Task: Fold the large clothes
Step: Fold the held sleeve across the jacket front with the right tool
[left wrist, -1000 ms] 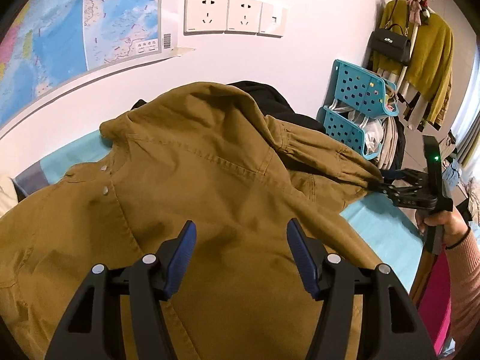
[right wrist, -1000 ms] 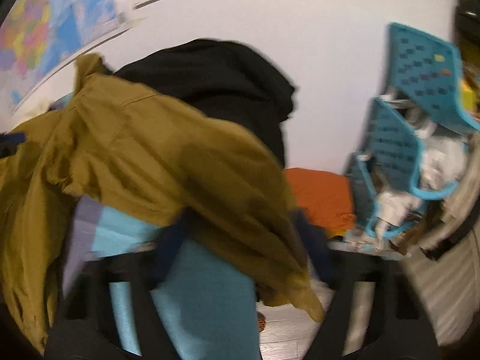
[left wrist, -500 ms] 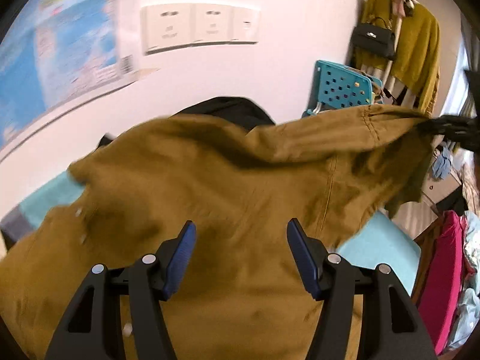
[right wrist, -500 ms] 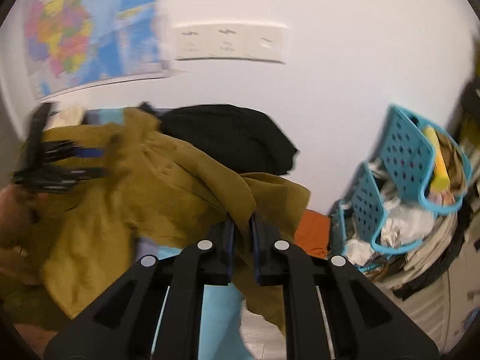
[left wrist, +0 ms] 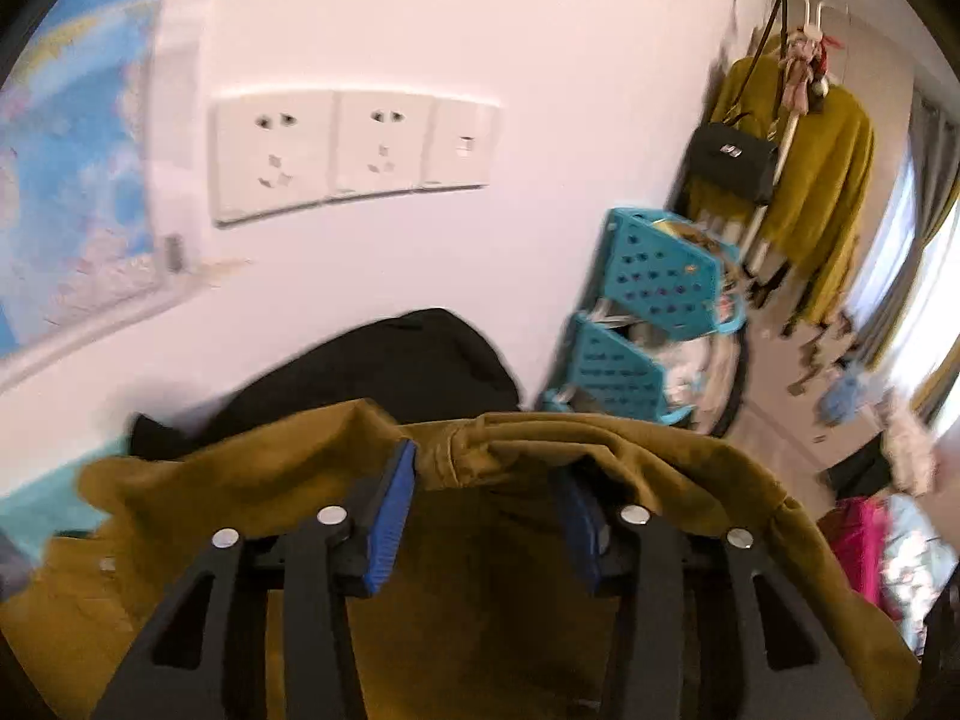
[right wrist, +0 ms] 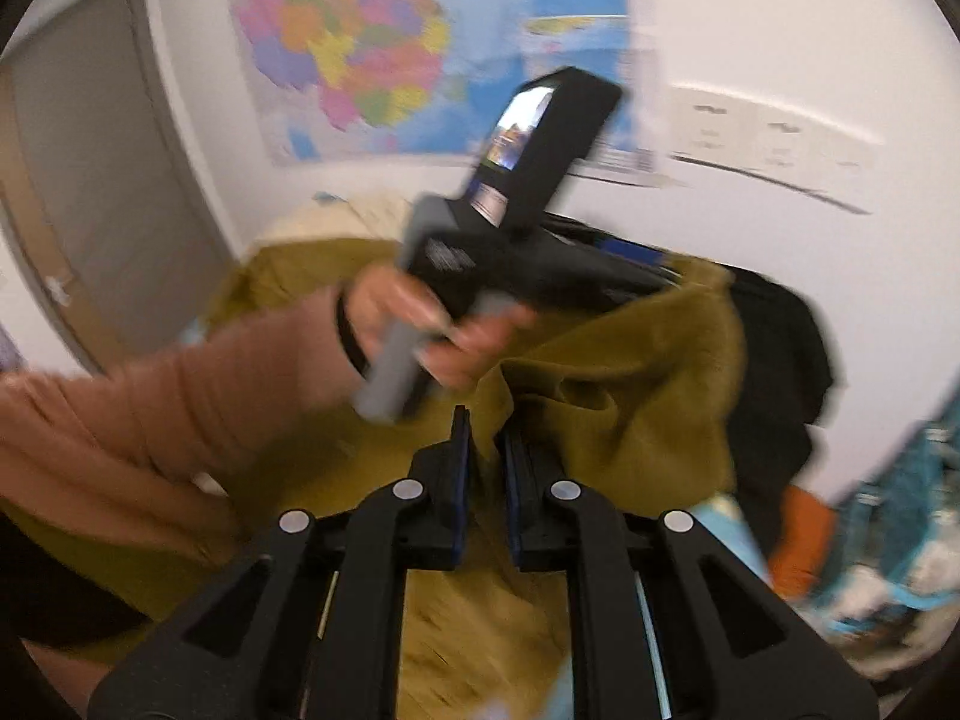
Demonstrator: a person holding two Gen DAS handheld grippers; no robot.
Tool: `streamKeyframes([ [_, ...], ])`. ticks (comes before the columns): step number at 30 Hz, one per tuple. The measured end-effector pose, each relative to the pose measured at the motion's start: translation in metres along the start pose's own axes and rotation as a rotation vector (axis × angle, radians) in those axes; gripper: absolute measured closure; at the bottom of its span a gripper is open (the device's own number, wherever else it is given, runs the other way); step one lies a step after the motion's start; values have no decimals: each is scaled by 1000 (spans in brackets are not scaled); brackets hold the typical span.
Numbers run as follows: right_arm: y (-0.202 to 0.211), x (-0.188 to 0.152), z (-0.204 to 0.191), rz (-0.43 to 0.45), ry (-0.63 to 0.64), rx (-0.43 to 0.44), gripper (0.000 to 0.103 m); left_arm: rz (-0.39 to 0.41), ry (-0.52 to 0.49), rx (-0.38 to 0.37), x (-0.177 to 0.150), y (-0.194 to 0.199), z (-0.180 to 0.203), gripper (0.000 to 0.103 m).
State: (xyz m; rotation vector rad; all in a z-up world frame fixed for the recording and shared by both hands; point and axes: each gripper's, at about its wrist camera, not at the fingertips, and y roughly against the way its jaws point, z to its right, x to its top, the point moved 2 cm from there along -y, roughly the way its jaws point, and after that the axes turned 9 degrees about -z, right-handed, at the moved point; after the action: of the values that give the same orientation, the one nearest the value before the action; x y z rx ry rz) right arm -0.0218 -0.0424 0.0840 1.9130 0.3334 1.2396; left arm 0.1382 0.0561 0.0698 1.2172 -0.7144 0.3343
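Still mid first fold: right gripper (right wrist: pixel 485 456) pinching a jacket (right wrist: pixel 630 396) fold at 6 o'clock, left gripper (left wrist: pixel 487 501) closing half-spread over the bunched hem at 12 o'clock, cloth between its blue pads, not clearly clamped; squaring and stacking remaining.

I can't read a single word here — the wall map (right wrist: pixel 372 54) shows only coloured patches, its print smeared by blur. The label on the left gripper (right wrist: pixel 654 267) body and the clasp on the black handbag (left wrist: pixel 729 159) stay illegible too.
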Motion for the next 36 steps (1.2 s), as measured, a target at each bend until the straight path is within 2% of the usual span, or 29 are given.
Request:
streamKeyframes([
  [1, -13, 6, 1, 8, -19, 31, 89, -9, 4, 21, -5, 1, -6, 48],
  [2, -28, 10, 5, 5, -42, 66, 85, -17, 16, 36, -10, 2, -13, 48],
  [4, -53, 13, 10, -32, -60, 55, 74, -47, 55, 48, -28, 8, -38, 48],
  [6, -69, 9, 15, -59, -82, 80, 44, -67, 86, 58, -50, 19, -62, 47],
  [8, -64, -3, 20, -16, -85, -45, 42, -86, 83, 104, -74, 31, -80, 46],
  [9, -60, -9, 20, 0, -83, -56, 34, -85, 85, 106, -82, 37, -85, 46],
  [10, -53, -19, 20, 21, -93, -32, 31, -89, 86, 95, -94, 45, -90, 44],
  [13, -42, -46, 14, 45, -99, -41, 24, -106, 68, 88, -124, 59, -96, 43],
  [15, -49, -61, 4, 9, -91, -68, 24, -121, 53, 71, -140, 66, -95, 42],
  [19, -92, -81, -8, -138, -52, -161, 24, -134, 17, 41, -162, 73, -84, 40],
  [20, -106, -83, -9, -181, -31, -222, 28, -130, 10, 46, -167, 76, -84, 39],
  [22, -124, -87, -4, -238, -9, -293, 45, -130, 5, 35, -176, 79, -79, 37],
  [23, -129, -87, 0, -257, -21, -287, 77, -130, 14, 32, -179, 80, -78, 37],
  [24, -129, -85, 3, -254, -42, -247, 93, -130, 20, 32, -181, 82, -79, 37],
  [27, -106, -78, 11, -167, -103, -125, 97, -119, 47, 33, -190, 95, -88, 37],
  [28, -92, -71, 11, -109, -141, -34, 97, -110, 58, 34, -193, 101, -92, 37],
  [30, -76, -59, 5, -33, -168, 85, 97, -91, 74, 37, -196, 114, -99, 37],
  [34, -56, -16, -32, 131, -115, 323, 97, -15, 116, 13, -196, 151, -114, 37],
  [36, -59, -3, -44, 169, -96, 364, 97, 40, 127, 33, -196, 172, -121, 37],
])
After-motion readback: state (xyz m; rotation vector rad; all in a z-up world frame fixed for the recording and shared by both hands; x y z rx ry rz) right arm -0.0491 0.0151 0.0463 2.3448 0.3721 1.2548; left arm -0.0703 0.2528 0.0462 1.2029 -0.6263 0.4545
